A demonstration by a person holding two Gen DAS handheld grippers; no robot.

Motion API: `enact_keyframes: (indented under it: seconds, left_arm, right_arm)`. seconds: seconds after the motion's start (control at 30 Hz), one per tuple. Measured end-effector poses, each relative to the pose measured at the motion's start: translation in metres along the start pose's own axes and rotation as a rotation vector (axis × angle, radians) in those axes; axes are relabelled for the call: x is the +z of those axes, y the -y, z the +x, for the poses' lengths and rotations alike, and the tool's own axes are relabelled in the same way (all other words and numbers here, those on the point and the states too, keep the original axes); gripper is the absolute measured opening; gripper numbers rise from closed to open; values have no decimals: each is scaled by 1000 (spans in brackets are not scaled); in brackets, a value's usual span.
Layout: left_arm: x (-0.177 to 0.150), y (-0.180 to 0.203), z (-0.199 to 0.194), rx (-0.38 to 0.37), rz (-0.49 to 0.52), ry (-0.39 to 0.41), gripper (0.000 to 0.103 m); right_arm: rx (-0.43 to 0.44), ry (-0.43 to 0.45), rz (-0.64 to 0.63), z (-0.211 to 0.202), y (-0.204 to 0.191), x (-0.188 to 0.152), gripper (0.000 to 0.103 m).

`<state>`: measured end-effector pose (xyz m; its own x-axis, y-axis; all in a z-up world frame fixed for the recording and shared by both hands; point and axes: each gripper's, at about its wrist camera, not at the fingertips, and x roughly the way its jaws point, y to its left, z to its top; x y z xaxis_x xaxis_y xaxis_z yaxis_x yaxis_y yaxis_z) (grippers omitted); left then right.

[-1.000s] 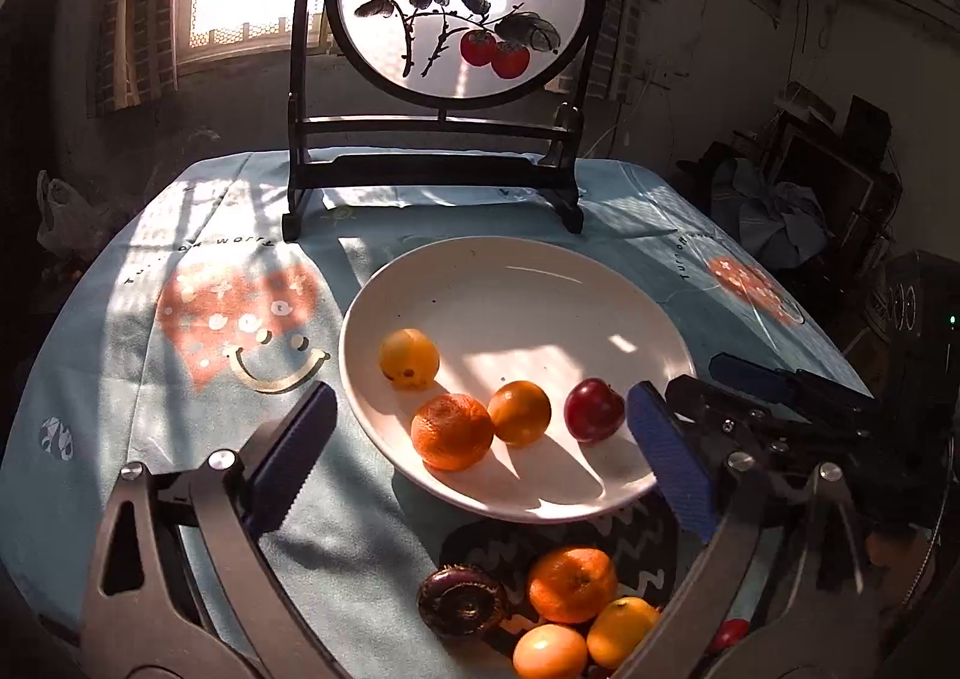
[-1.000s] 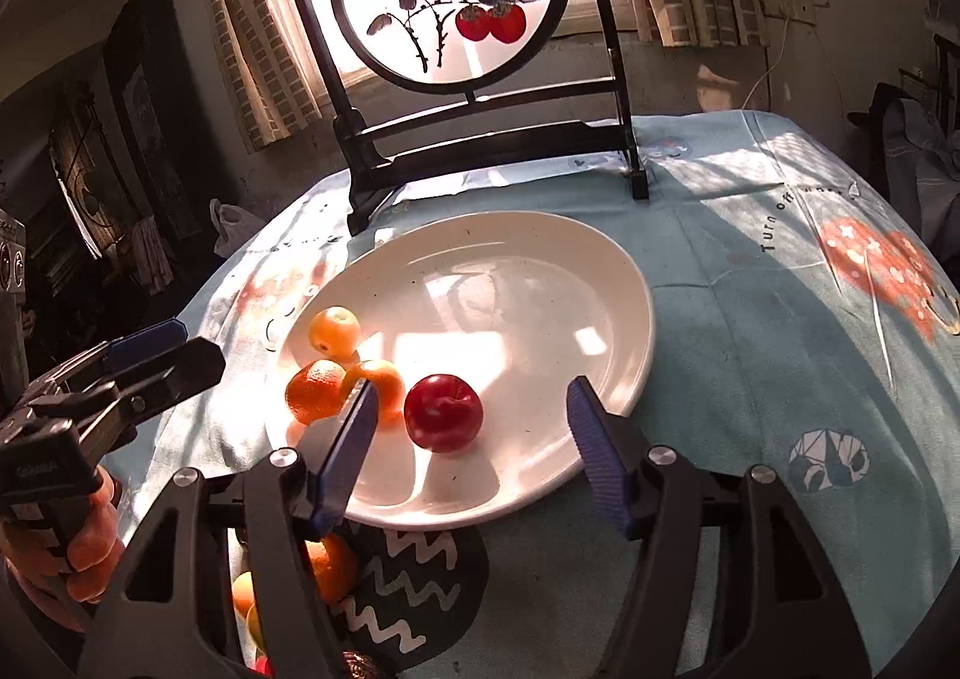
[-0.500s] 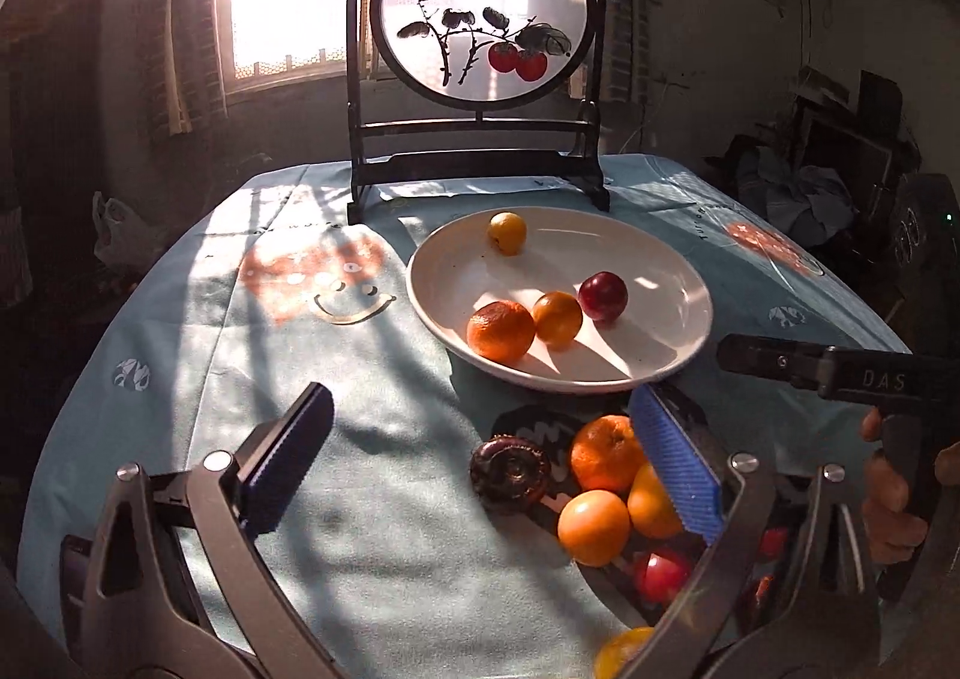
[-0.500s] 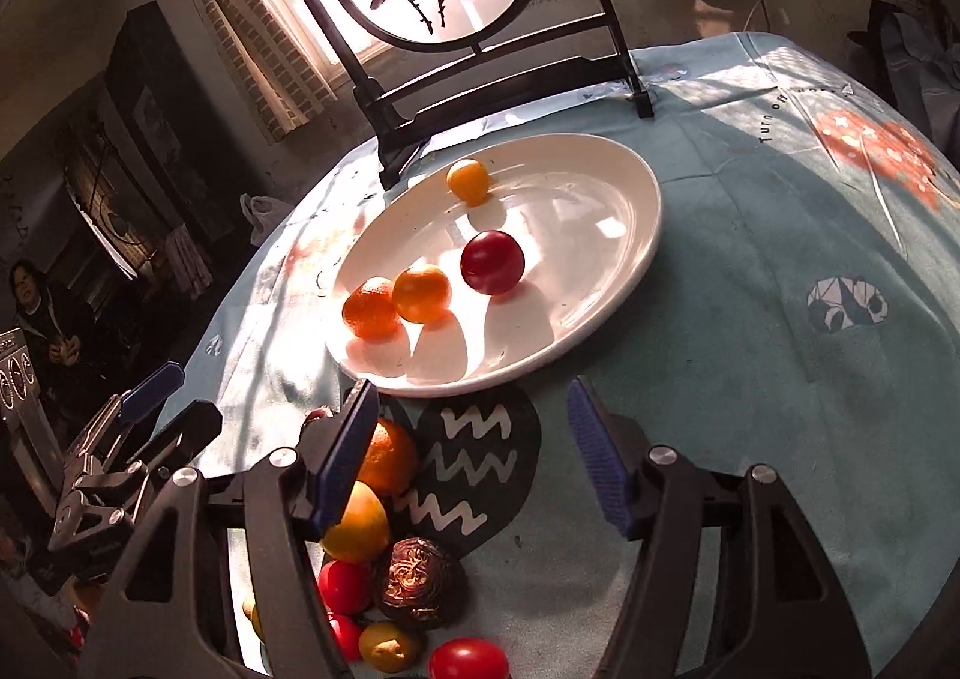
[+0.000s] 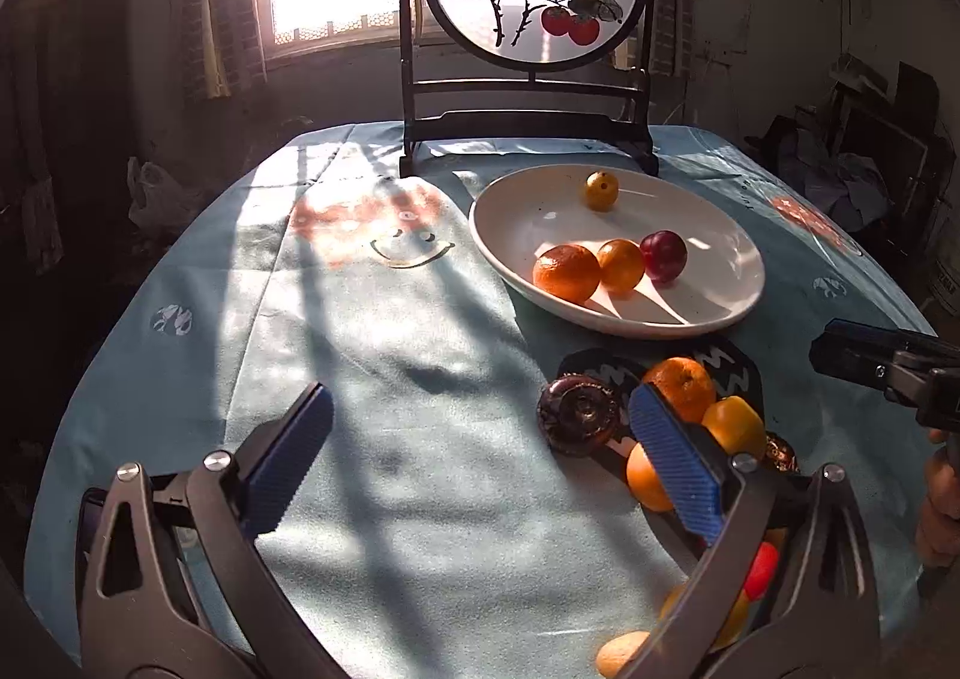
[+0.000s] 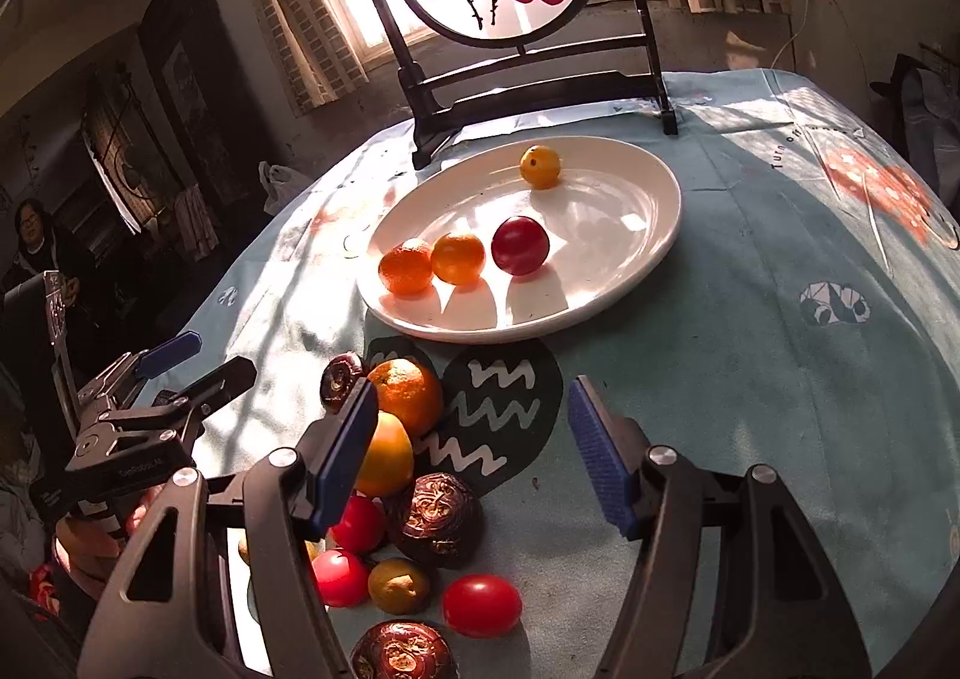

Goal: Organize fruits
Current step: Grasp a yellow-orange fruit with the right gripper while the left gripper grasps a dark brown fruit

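Observation:
A white plate [image 5: 732,313] [image 6: 636,271] holds an orange [image 5: 567,272], a smaller orange [image 5: 622,265], a red plum [image 5: 663,255] [image 6: 519,245] and a small yellow fruit [image 5: 602,190] [image 6: 540,166]. In front of it lies a pile of loose fruit: an orange [image 6: 407,394] [image 5: 681,386], a yellow-orange fruit [image 6: 387,457], red tomatoes [image 6: 482,604], and dark brown carved balls [image 6: 433,517] [image 5: 579,413]. My left gripper [image 5: 480,466] is open over bare cloth left of the pile. My right gripper [image 6: 474,451] is open above the pile's right edge, holding nothing.
A round painted screen on a black stand [image 5: 528,36] [image 6: 528,48] stands behind the plate. The table has a light blue printed cloth [image 5: 372,331]. A person sits at far left [image 6: 36,241]. Clutter fills the room to the right.
Both grippers have pulled back from the plate toward the near table edge, so the loose fruit pile now lies close in front of them. The yellow fruit rolled to the plate's far side.

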<state>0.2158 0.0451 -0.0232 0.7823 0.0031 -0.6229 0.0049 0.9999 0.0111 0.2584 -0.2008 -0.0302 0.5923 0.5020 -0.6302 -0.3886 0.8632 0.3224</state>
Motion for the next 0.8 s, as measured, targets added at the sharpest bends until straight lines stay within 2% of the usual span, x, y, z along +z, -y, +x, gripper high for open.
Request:
enact_keyframes:
  seconds: [0.13,0.47,0.67,0.8]
  left_arm:
    - [-2,0,1,2,4,-8,101]
    - [-4,-2,4,2,-5,-28,101]
    - [-3,-9,5,14,-36,-35,101]
    - [-3,-18,8,12,-82,-53,101]
  right_arm:
    - [-42,11,-66,0,-12,-4,66]
    - [-63,-10,-58,5,-9,-5,66]
    - [-42,2,-18,-2,0,-3,66]
    - [7,6,51,-6,11,-1,66]
